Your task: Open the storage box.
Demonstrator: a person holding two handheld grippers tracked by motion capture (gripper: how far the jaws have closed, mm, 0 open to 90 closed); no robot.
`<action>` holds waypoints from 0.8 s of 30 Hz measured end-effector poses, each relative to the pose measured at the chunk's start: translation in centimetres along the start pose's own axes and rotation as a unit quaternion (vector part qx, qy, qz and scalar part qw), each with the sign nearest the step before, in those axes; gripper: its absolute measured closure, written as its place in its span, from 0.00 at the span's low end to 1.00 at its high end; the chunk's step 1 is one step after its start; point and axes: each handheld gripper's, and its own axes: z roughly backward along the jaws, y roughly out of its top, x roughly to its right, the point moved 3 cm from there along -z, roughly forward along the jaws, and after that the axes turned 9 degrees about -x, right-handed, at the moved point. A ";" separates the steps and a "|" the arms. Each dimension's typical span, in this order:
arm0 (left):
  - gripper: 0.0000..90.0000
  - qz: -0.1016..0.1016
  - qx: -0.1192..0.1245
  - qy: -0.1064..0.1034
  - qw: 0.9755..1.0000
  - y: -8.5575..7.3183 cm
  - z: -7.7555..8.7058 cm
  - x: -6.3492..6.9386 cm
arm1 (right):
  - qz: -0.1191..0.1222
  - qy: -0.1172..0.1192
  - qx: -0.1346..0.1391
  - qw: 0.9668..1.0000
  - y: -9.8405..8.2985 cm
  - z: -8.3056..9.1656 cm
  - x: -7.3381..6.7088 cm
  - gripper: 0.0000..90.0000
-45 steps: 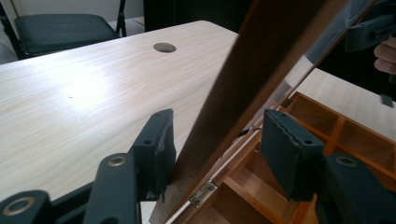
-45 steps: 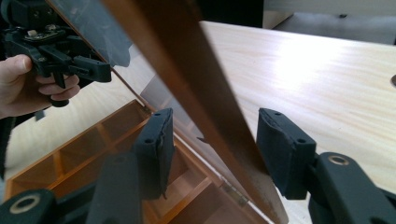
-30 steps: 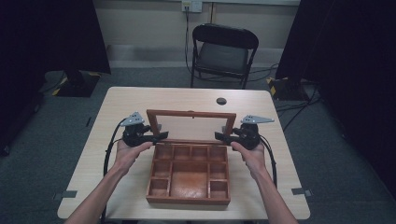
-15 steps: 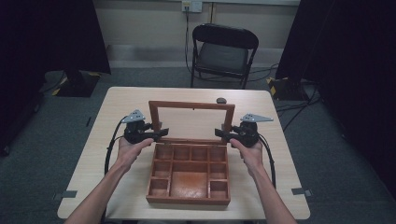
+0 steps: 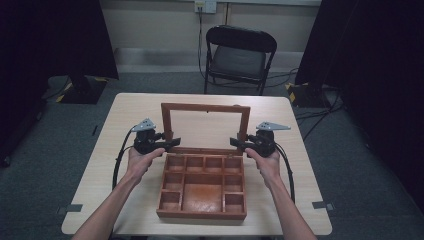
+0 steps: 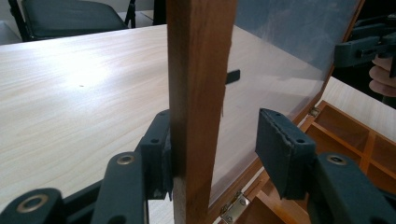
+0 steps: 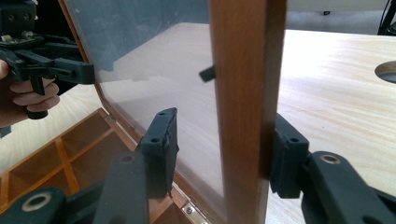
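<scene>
A wooden compartment box (image 5: pixel 201 215) lies open on the table, its glass-paned lid (image 5: pixel 206 107) standing upright at the far side. My left gripper (image 5: pixel 172 143) straddles the lid's left post (image 6: pixel 198 70). One pad (image 6: pixel 156 154) touches the wood and the other stands off it with a gap. My right gripper (image 5: pixel 236 143) straddles the right post (image 7: pixel 245 70) the same way, with the outer pad (image 7: pixel 286 154) against the wood and the inner pad clear. Both jaws are open around the frame. Each gripper view shows the other gripper through the pane.
The light wooden table (image 5: pixel 125 115) has bare surface left, right and behind the box. A round hole (image 7: pixel 386 71) sits in the tabletop beyond the lid. A black folding chair (image 5: pixel 240 55) stands behind the table. Cables trail from both grippers toward the near edge.
The lid has swung up from a lower tilt to upright, and both grippers have risen slightly with it.
</scene>
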 end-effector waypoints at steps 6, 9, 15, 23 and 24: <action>0.52 0.011 0.002 0.001 1.000 0.0 -0.3 -0.2 | -0.009 0.004 -0.002 1.000 -0.1 -0.5 0.3 0.54; 0.52 0.013 -0.001 0.002 1.000 -0.1 -0.5 -0.4 | -0.011 -0.001 -0.006 1.000 -0.2 -0.7 0.5 0.53; 0.50 0.027 0.000 -0.002 1.000 -0.3 -0.8 -0.7 | -0.015 -0.009 -0.009 1.000 -0.3 -1.1 0.7 0.51; 0.44 0.036 -0.010 -0.002 0.999 -0.4 -1.4 -1.1 | -0.023 -0.014 -0.016 1.000 -0.3 -1.7 1.1 0.47; 0.44 0.036 -0.010 -0.002 0.999 -0.4 -1.4 -1.1 | -0.023 -0.014 -0.016 1.000 -0.3 -1.7 1.1 0.47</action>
